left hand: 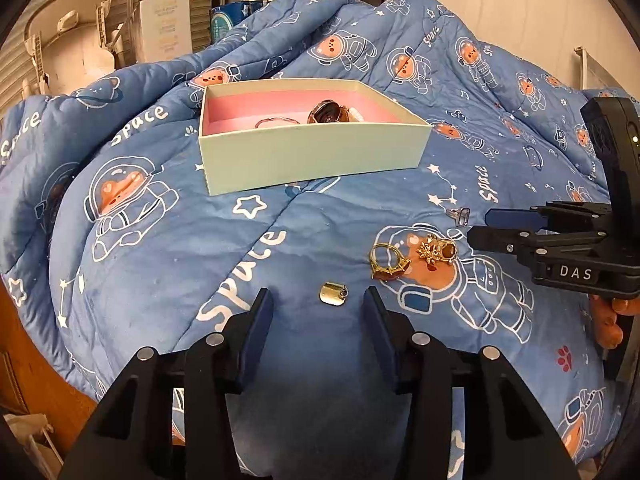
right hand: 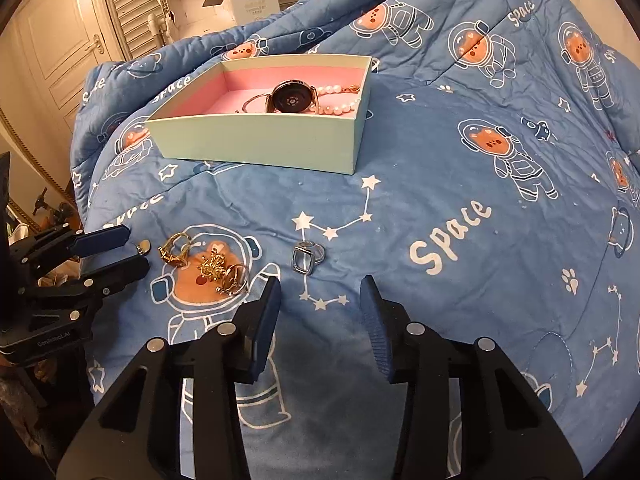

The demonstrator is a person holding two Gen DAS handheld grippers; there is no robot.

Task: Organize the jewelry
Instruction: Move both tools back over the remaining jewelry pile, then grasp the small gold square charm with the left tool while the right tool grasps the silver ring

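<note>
Left wrist view: both claws (left hand: 318, 300) (right hand: 320, 294) gape empty over bare quilt (left hand: 168, 248) below box (left hand: 308, 152).

Blue space-print quilt (left hand: 160, 240); white carton (left hand: 165, 20), louvred door (right hand: 128, 4) behind.

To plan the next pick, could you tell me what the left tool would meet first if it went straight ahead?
Most likely the small gold piece, lying on the quilt just beyond the open left tool; depth is uncertain.

Blue quilt (right hand: 440, 184) bears box (right hand: 256, 144), gold rings (right hand: 204, 264), silver ring (right hand: 306, 258).
</note>
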